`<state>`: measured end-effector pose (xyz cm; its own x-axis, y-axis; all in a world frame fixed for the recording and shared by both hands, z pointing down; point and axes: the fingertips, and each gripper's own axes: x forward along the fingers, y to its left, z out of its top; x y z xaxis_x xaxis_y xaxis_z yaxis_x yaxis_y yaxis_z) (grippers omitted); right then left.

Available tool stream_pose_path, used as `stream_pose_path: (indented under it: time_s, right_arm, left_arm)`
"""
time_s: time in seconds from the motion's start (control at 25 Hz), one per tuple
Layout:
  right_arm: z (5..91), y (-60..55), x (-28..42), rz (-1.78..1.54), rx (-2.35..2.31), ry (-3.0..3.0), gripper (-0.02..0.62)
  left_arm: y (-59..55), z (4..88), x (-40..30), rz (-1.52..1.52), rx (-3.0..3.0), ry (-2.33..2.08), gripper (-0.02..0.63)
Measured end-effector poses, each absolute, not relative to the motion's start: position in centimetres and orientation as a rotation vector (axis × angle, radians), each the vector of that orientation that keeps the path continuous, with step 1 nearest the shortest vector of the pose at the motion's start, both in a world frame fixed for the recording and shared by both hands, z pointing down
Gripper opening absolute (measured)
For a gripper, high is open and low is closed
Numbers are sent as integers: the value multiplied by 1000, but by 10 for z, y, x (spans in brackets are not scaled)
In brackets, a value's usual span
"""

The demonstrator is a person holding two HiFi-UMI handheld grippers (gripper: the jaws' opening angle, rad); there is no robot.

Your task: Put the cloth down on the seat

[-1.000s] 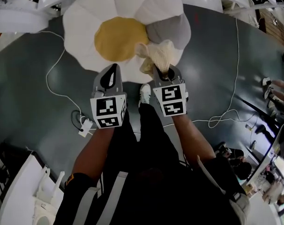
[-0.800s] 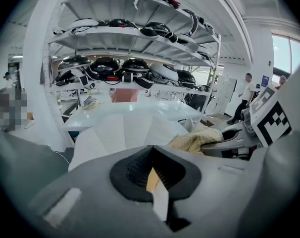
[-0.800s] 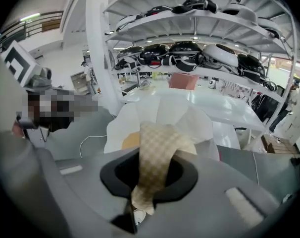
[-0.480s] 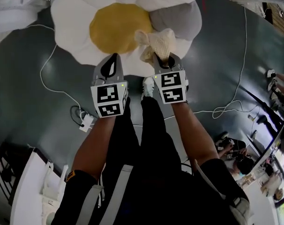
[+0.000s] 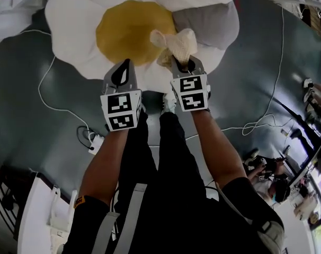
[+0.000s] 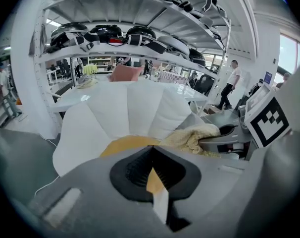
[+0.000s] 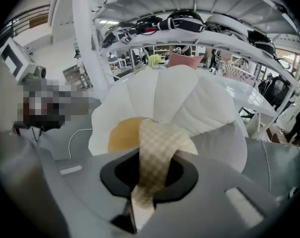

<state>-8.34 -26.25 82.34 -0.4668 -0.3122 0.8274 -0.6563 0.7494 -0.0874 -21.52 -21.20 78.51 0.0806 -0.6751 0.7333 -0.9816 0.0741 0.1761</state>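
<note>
A pale yellow checked cloth (image 5: 175, 45) hangs bunched from my right gripper (image 5: 183, 63), whose jaws are shut on it; in the right gripper view the cloth (image 7: 157, 148) runs up out of the jaws. It hangs over the flower-shaped seat (image 5: 76, 30), white petals round a mustard-yellow centre (image 5: 126, 33), near the edge of that centre. My left gripper (image 5: 124, 67) is shut with nothing in it, held over the seat's front petal, left of the cloth. In the left gripper view the cloth (image 6: 192, 138) and the seat (image 6: 120, 113) lie ahead.
A grey cushion (image 5: 208, 20) lies on the seat's right side. A white cable (image 5: 54, 107) with a plug (image 5: 96, 142) trails on the dark floor at the left, another cable (image 5: 261, 123) at the right. White shelving (image 6: 130, 29) with helmets stands behind the seat. The person's legs are below the grippers.
The view has shifted: the seat now sits lower and nearer under both grippers. The cloth stays held in the right gripper, further over the yellow centre's edge.
</note>
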Motion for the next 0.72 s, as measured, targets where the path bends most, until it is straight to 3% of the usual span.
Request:
stream_pose_path:
  time_s: [0.72]
  right_arm:
    - [950,-281,-132,495,681,-2102,64]
  left_arm:
    - [-229,890,-243,523,1668,-1708,2]
